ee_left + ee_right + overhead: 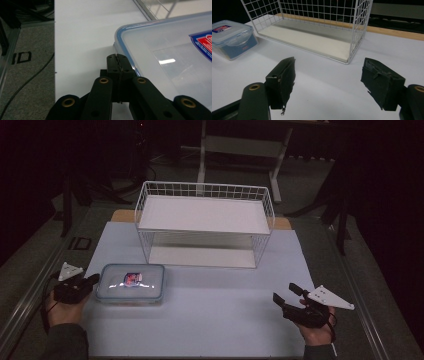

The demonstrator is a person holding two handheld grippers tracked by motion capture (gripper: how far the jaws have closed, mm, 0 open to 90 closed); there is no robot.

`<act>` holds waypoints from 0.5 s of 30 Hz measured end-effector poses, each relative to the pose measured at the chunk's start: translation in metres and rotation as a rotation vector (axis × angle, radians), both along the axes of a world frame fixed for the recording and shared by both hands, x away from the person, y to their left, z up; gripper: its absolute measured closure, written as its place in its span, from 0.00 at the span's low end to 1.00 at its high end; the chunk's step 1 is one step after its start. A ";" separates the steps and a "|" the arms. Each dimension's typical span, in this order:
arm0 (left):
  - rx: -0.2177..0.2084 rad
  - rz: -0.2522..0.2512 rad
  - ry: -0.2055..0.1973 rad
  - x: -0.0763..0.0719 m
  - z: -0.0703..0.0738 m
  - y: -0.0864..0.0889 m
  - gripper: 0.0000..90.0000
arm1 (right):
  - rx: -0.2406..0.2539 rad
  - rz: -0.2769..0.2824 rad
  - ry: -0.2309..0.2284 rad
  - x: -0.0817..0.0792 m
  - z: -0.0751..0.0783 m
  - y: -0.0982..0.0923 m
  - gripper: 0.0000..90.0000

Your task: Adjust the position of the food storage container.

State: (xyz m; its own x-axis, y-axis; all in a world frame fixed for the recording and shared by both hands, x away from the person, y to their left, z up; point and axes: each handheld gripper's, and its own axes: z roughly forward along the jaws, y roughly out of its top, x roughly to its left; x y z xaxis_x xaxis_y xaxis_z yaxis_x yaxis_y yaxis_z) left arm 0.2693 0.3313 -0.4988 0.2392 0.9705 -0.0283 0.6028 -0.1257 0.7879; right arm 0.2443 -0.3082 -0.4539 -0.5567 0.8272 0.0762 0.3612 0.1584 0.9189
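A clear plastic food container (131, 283) with a blue-rimmed lid and a red-and-blue label lies on the white table mat at the left. My left gripper (94, 279) is shut, its tips right at the container's left edge. In the left gripper view the two jaws (117, 62) press flat together with nothing between them, against the rim of the container lid (160, 45). My right gripper (284, 291) rests at the right front of the mat, open. The right gripper view shows its jaws (328, 75) wide apart and empty, with the container (230, 37) far off at the left.
A white wire rack (205, 222) with a white shelf and a white floor board stands at the middle back of the mat; it also appears as the rack (312, 30) ahead of my right gripper. Beyond the mat lie grey floor, cables and dark furniture legs.
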 end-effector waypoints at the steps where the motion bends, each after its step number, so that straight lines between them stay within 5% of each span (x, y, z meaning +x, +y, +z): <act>1: -0.010 -0.010 0.001 -0.001 -0.001 -0.003 1.00 | -0.001 0.003 -0.002 0.000 0.000 0.000 0.30; 9: 0.027 -0.123 0.014 0.004 0.001 -0.045 1.00 | -0.006 0.023 0.001 0.004 0.000 0.005 0.30; 15: 0.029 -0.164 0.012 0.009 0.001 -0.079 1.00 | -0.014 0.031 0.002 0.004 -0.001 0.008 0.30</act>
